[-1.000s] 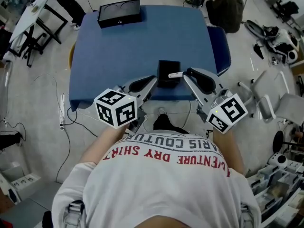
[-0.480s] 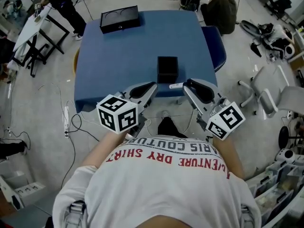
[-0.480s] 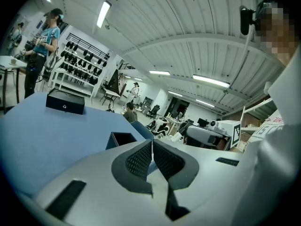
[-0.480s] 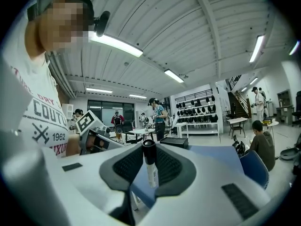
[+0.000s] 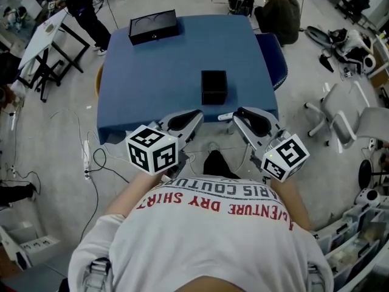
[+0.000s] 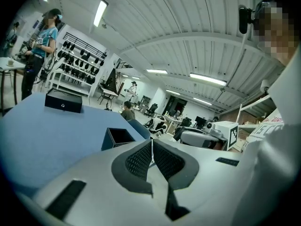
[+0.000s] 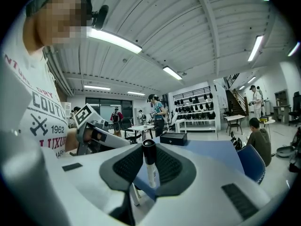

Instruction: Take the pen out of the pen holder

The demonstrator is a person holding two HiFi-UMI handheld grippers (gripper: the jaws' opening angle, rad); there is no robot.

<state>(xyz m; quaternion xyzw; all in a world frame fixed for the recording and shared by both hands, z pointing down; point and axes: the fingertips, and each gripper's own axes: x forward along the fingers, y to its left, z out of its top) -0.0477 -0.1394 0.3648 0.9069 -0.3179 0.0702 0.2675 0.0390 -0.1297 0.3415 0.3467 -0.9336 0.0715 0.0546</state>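
The black square pen holder [image 5: 214, 87] stands upright on the blue table [image 5: 152, 72], a little beyond both grippers; it also shows in the left gripper view [image 6: 120, 138], and its inside is dark. My right gripper [image 5: 236, 115] is shut on a white pen [image 5: 225, 115] with a black cap, held at the table's near edge. Between the right pads the pen [image 7: 149, 163] stands upright, cap up. My left gripper [image 5: 196, 114] is at the near edge too, left of the pen, its pads [image 6: 141, 160] shut together with nothing in them.
A flat black box [image 5: 153, 26] lies at the table's far left. A blue chair [image 5: 273, 56] stands by the right edge, with a seated person [image 5: 278, 14] beyond it. Cables [image 5: 85, 157] trail on the floor to the left. Other people stand further off.
Both grippers have drawn back from the pen holder toward the table's near edge. The pen has come away with the right gripper, and the holder now stands apart from both.
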